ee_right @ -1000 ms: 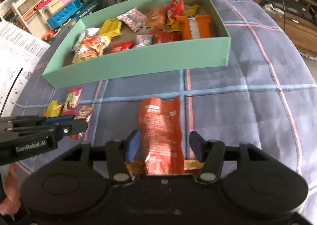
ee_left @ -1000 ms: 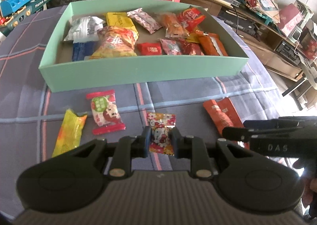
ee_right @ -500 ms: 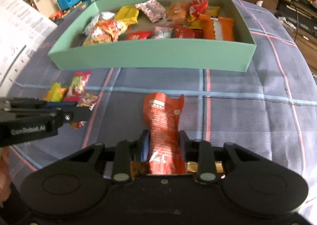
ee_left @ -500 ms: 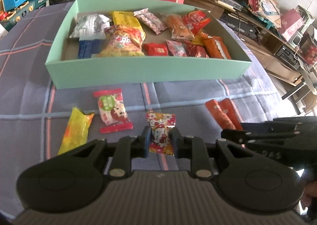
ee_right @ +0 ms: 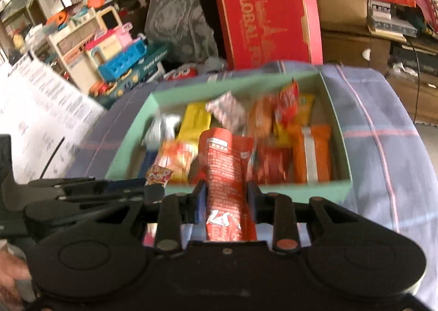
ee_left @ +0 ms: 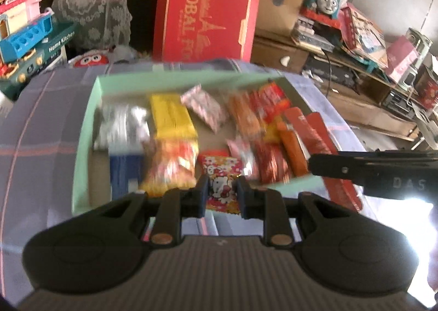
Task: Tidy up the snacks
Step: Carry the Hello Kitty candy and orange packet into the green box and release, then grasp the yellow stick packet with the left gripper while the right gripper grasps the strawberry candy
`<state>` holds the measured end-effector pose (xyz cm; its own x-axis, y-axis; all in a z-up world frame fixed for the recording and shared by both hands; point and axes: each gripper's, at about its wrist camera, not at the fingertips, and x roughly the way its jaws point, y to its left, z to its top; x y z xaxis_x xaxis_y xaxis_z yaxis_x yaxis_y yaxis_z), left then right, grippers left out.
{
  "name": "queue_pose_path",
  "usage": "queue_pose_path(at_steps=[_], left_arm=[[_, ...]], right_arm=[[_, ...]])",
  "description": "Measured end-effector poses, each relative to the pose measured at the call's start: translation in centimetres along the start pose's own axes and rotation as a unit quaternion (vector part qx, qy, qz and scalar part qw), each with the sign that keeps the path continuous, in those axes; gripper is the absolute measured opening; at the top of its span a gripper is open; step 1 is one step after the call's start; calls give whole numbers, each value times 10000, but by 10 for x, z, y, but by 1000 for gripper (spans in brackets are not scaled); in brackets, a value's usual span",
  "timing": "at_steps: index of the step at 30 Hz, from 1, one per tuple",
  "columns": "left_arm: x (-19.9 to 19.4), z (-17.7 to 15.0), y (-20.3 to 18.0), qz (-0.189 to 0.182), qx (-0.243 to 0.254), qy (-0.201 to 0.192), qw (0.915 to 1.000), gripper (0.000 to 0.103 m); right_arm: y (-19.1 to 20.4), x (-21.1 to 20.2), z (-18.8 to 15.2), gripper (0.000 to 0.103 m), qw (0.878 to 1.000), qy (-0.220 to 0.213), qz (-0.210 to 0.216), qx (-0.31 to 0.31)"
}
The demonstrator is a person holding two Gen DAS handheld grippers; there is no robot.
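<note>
Left tool [ee_left: 221,193]: we record it clamped on a small cartoon-cat candy packet [ee_left: 222,187], low centre of its frame. Right tool [ee_right: 224,197]: its jaws, just closing, grip a long red foil snack pouch [ee_right: 225,171], centre frame. Both packets hang before the near wall of the mint-green cardboard box [ee_right: 301,191] of assorted snacks, mid-frame on the plaid-covered bench [ee_right: 383,124].

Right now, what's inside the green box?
Green box holds loose snacks: yellow pack, orange packs, pink-white pack, blue pack. The near wall and held packets hide its front strip.
</note>
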<state>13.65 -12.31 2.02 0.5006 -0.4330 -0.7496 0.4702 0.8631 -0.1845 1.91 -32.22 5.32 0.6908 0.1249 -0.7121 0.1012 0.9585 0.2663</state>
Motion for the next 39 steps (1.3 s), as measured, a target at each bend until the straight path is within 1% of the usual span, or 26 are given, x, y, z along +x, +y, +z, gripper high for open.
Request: queue_pose_path(at_steps=[4, 8, 11, 15, 17, 18, 19, 20, 21, 22, 23, 26, 31, 39], left_arm=[[25, 33, 4, 132, 13, 26, 9999, 22], [50, 53, 9, 185, 11, 96, 9998, 22], [67, 59, 13, 216, 33, 176, 9996, 22], [87, 60, 18, 245, 9, 305, 9992, 22], [95, 58, 19, 283, 29, 355, 9990, 22], [99, 59, 19, 347, 46, 366, 9987, 28], [101, 58, 19, 406, 58, 367, 9985, 50], [102, 58, 19, 481, 53, 365, 9982, 64], [102, 56, 19, 580, 53, 291, 9979, 86], [101, 55, 19, 672, 81, 210, 9975, 95], [100, 54, 17, 758, 132, 146, 9969, 96], [100, 54, 15, 776, 162, 207, 9966, 97], [91, 52, 11, 786, 171, 203, 9966, 102], [61, 43, 0, 728, 215, 104, 9971, 103]], right_arm=[[-5, 29, 34, 30, 9996, -44, 86, 282], [-10, 58, 55, 30, 9989, -9, 146, 434], [-10, 82, 64, 30, 9985, 55, 173, 514], [-11, 108, 74, 31, 9984, 153, 191, 514], [-10, 116, 76, 33, 9984, 170, 206, 506], [-9, 118, 76, 36, 9983, 168, 218, 505], [-9, 121, 77, 45, 9983, 156, 206, 513], [-9, 122, 78, 62, 9984, 132, 194, 522], [-9, 123, 78, 72, 9983, 94, 197, 532], [-8, 122, 78, 89, 9985, 15, 167, 530], [-8, 121, 77, 98, 9985, -39, 147, 520], [-8, 116, 74, 103, 9987, -72, 123, 483], [-6, 108, 68, 103, 9990, -34, 78, 438], [0, 83, 57, 103, 9993, -25, 39, 360]])
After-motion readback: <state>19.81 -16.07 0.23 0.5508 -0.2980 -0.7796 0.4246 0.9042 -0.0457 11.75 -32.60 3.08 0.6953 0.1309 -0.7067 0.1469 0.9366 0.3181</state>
